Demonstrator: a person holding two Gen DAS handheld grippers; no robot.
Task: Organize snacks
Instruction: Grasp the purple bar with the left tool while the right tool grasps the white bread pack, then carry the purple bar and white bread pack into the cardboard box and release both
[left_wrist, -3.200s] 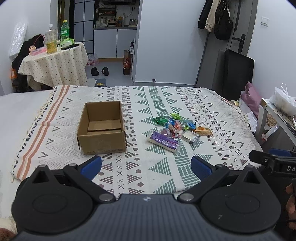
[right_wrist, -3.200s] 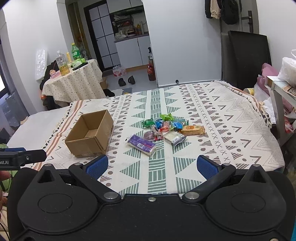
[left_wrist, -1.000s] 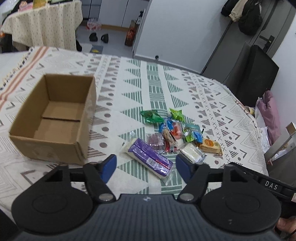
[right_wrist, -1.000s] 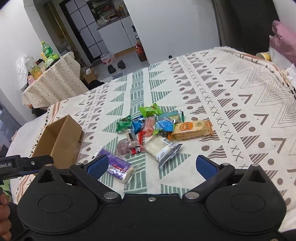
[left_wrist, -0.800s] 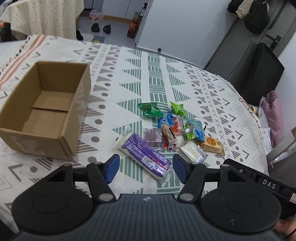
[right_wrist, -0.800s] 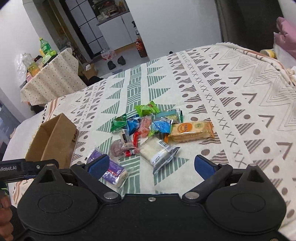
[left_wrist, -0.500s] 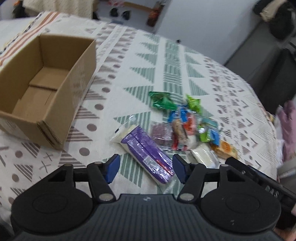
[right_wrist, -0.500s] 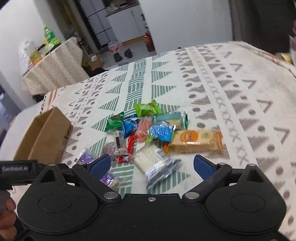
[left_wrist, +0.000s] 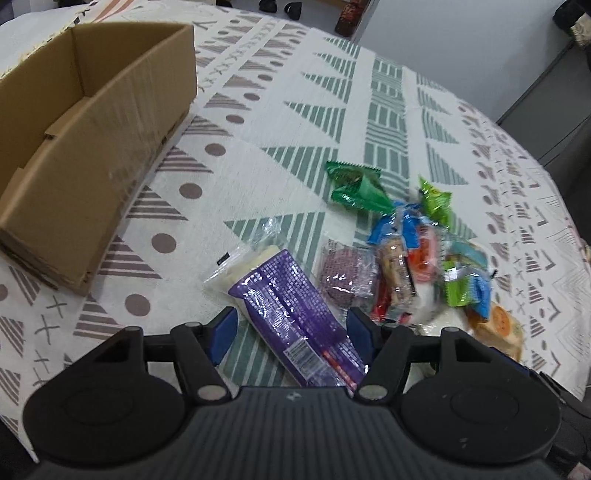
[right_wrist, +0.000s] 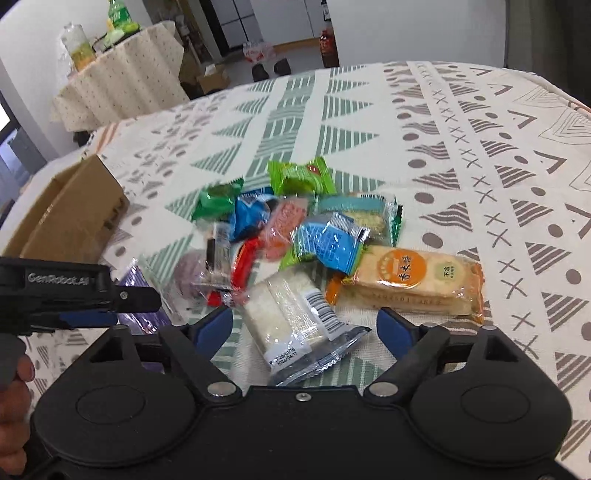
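Note:
A pile of wrapped snacks lies on the patterned tablecloth (left_wrist: 295, 122). My left gripper (left_wrist: 291, 330) is open, its blue fingertips on either side of a long purple packet (left_wrist: 295, 321). A clear white wafer pack (right_wrist: 291, 317) lies between the open blue fingertips of my right gripper (right_wrist: 306, 328). An orange cracker pack (right_wrist: 410, 284) sits just right of it. Green (right_wrist: 299, 175), blue (right_wrist: 328, 243) and pink (right_wrist: 284, 225) packets lie farther back. An open, empty cardboard box (left_wrist: 81, 140) stands to the left of the pile, also visible in the right wrist view (right_wrist: 70, 218).
The left gripper's black body (right_wrist: 70, 291) and a hand (right_wrist: 14, 406) enter the right wrist view at the left. A small round table (right_wrist: 118, 81) with bottles stands beyond the cloth. A dark cabinet (left_wrist: 557, 114) stands at the far right.
Both grippers have dropped down and forward onto the pile. The left now straddles the purple packet and the right straddles the white wafer pack. The left jaws have narrowed.

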